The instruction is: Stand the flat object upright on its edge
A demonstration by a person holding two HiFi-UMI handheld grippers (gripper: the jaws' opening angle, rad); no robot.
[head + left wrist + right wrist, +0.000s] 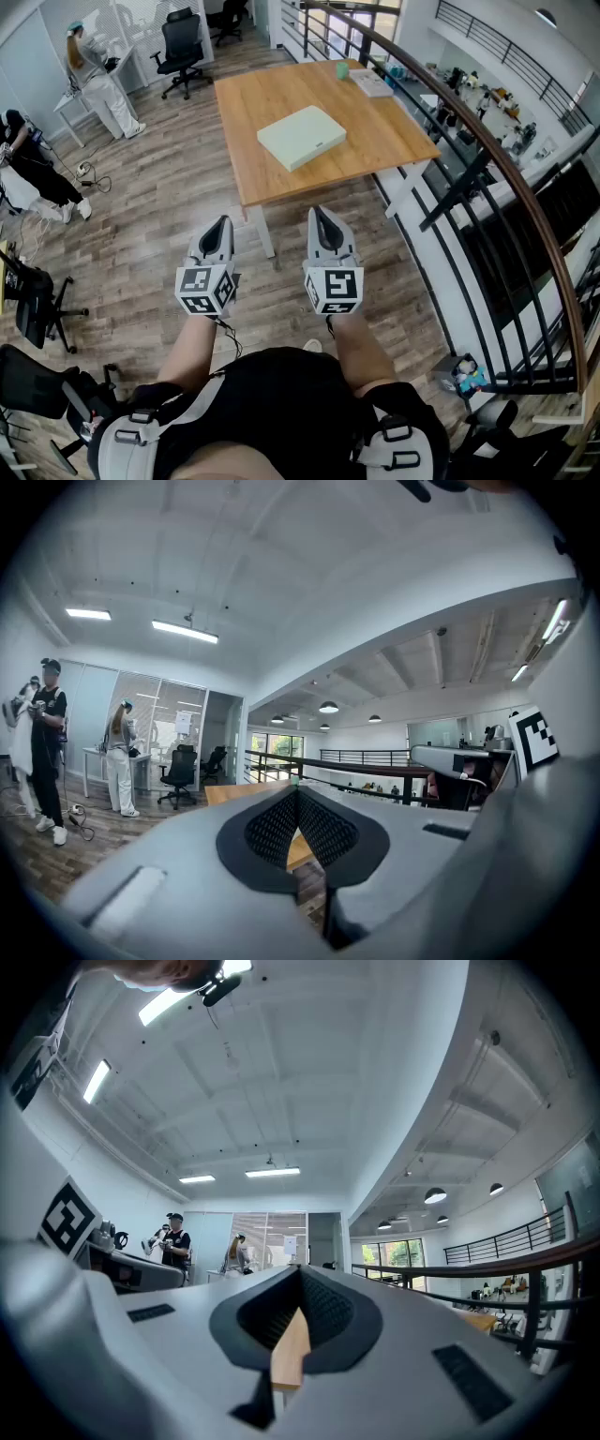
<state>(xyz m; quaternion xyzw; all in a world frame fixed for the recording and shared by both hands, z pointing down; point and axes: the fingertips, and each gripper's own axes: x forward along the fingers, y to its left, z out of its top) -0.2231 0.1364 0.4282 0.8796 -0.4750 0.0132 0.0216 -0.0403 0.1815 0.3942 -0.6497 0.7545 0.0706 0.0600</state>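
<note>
Over at ten to eleven o'clock in the head view, a person in white (94,75) stands near an office chair (180,52), well away from the job. Nearer, at about seven o'clock from the middle, the left tool (221,225) hangs over the plank floor (141,206). Its jaws are pressed together with nothing between them, and its own view shows the two ribbed pads meeting at the tip.

At twelve o'clock stands the wooden worktop (394,141). The task's thing, a pale flat box (302,137), lies on its broad face near the middle, well apart from both tools. A small green cup (342,68) and a booklet (372,82) sit at the far edge, at one o'clock. The right tool (322,216), at five o'clock from the middle, is likewise closed and empty, tipped slightly upward. A dark railing (487,159) runs along three o'clock.

By my reading the task has not begun: this is the approach, with the box untouched. The next move calls for stepping up to the worktop, opening at least one tool and getting its jaws onto an edge of the box to tip it up. The other tool could steady the far side while the box is balanced on its narrow edge.
</note>
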